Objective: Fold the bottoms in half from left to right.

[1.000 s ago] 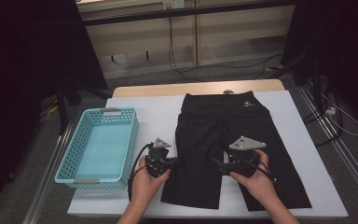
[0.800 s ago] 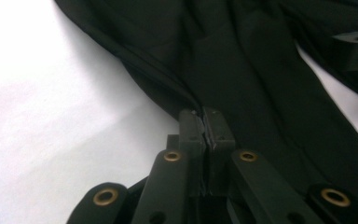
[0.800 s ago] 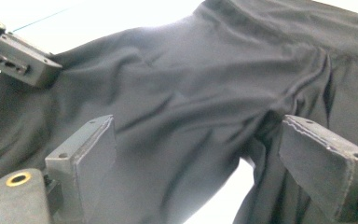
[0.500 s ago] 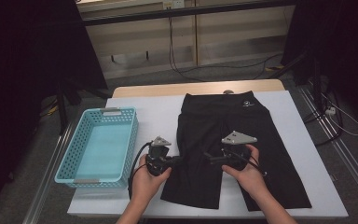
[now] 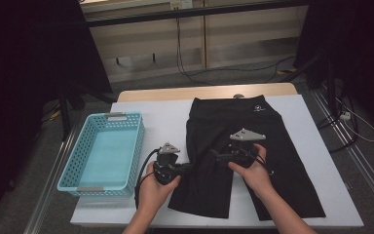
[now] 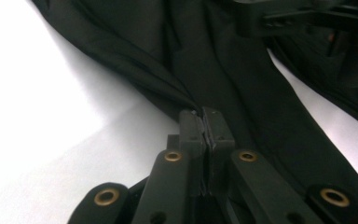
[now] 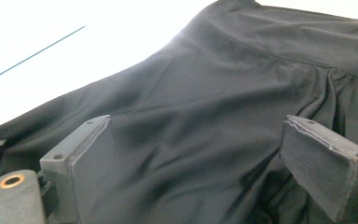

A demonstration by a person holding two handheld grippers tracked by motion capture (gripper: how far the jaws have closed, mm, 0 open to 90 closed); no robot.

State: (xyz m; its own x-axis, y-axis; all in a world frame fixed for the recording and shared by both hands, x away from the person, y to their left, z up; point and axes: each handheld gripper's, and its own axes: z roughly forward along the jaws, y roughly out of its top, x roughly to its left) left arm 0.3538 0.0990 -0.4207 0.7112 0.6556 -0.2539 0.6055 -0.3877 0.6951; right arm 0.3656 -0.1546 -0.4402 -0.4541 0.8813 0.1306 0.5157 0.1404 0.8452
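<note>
Black shorts (image 5: 268, 131) lie flat on the white table (image 5: 160, 114), waistband at the far side. My left gripper (image 5: 187, 168) is shut on the outer edge of the left leg; in the left gripper view its jaws (image 6: 205, 119) pinch a fold of the shorts (image 6: 223, 65). My right gripper (image 5: 214, 155) points left over the middle of the shorts, jaws open. In the right gripper view its pads (image 7: 91, 154) stand wide apart above the black cloth (image 7: 214, 102), with nothing pressed between them. The right gripper's body (image 6: 303, 18) also shows far off in the left gripper view.
A light blue plastic basket (image 5: 137, 146) stands on the table's left part, with nothing in it. A wooden tabletop edge (image 5: 175, 93) runs behind the white one. Cables lie on the floor beyond, and metal rails flank the table.
My right gripper has moved left across the shorts, closer to the left gripper. The left gripper has kept still with the cloth in its jaws.
</note>
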